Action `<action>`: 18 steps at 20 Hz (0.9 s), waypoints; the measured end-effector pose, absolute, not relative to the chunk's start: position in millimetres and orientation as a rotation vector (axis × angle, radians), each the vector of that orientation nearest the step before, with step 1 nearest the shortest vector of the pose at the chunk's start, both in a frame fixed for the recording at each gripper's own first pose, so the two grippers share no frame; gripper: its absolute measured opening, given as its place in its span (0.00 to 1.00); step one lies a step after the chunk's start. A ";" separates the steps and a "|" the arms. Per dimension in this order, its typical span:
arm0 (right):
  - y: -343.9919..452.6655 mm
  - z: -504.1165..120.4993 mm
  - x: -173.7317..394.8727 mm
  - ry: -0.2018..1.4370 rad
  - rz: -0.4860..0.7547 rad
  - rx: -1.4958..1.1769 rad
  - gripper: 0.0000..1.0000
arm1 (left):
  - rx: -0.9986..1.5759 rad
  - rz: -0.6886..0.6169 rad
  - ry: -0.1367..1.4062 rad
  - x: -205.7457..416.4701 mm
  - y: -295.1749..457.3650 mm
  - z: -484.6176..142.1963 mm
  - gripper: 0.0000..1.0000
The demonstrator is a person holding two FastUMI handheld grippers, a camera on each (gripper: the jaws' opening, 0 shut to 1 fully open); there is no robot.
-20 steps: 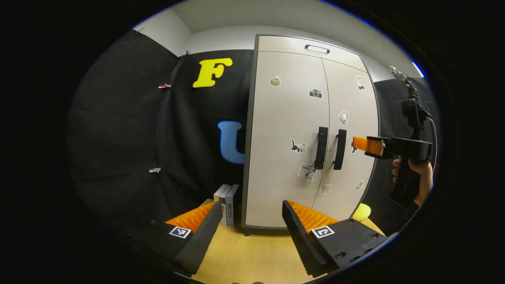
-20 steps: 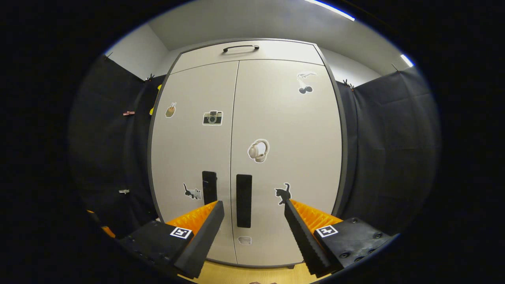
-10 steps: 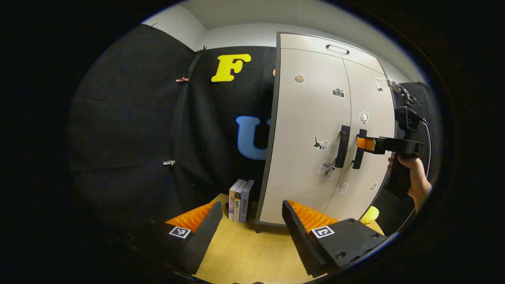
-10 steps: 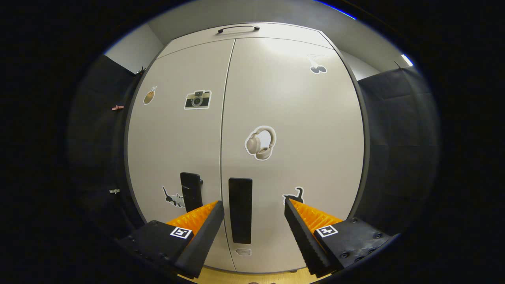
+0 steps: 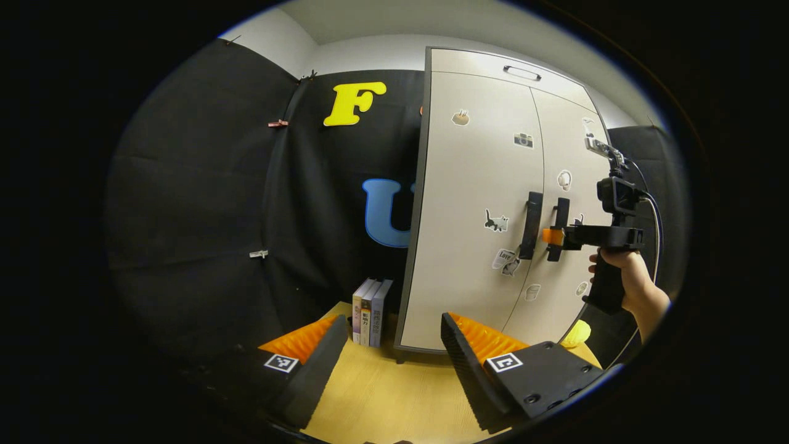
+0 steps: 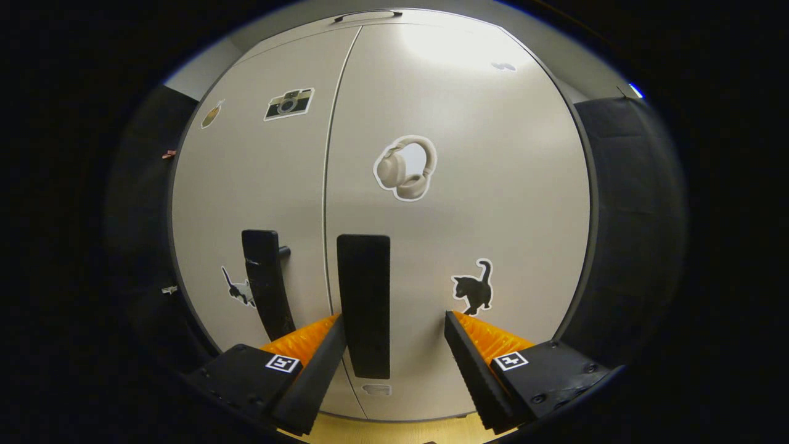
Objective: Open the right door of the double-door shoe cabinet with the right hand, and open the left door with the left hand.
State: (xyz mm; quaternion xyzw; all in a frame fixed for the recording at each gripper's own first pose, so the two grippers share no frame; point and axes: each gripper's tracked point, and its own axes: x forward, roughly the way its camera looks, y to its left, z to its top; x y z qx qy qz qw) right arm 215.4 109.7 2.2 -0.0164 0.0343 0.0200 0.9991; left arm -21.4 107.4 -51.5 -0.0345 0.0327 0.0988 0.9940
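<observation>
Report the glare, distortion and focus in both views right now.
Right gripper view: a bright glare patch washes the top of the right door, nearly hiding a sticker there; fisheye bulges the cabinet edges outward; stickers and the right handle stay sharp. Left gripper view: even light, no glare on the doors; the cabinet leans and curves; books look crisp.

In the right gripper view, the right door handle (image 6: 365,305) stands between the jaws, but whether either one touches it cannot be told, and its lower left edge sits behind the left finger (image 6: 314,364). The sticker (image 6: 377,390) below the handle is too small to make out. In the left gripper view, the yellow object (image 5: 572,333) on the desk (image 5: 382,394) is partly hidden by the cabinet (image 5: 468,203), and the book (image 5: 368,311) spines are too small to read.
</observation>
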 end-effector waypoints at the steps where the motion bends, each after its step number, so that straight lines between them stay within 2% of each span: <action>1: 112.2 2.0 216.2 0.068 0.052 -0.025 0.95 | -0.068 0.196 0.065 -21.5 106.6 -51.3 0.95; 6: 127.8 0.8 215.1 0.066 0.078 -0.027 0.69 | -0.071 0.196 0.065 -25.0 107.4 -51.1 0.95; 7: 132.9 -0.8 214.9 0.069 0.091 -0.021 0.56 | -0.073 0.198 0.064 -26.4 108.4 -51.4 0.95; 9: 131.7 0.4 214.2 0.068 0.073 -0.028 0.40 | -0.074 0.200 0.064 -30.5 109.1 -52.1 0.95; 13: 131.6 -1.7 214.8 0.082 0.090 0.003 0.35 | -0.078 0.208 0.066 -39.2 113.3 -54.7 0.95; 14: 132.3 -0.6 214.3 0.084 0.094 0.003 0.29 | -0.081 0.210 0.066 -42.3 114.2 -55.3 0.95; 15: 131.9 -4.5 216.0 0.095 0.096 0.003 0.29 | -0.083 0.210 0.066 -44.8 115.1 -56.2 0.95; 17: 131.9 -0.7 210.9 0.097 0.105 0.007 0.18 | -0.084 0.211 0.064 -50.2 118.3 -55.7 0.95; 18: 132.5 -2.5 211.9 0.100 0.111 0.013 0.18 | -0.081 0.213 0.062 -53.5 119.7 -55.2 0.95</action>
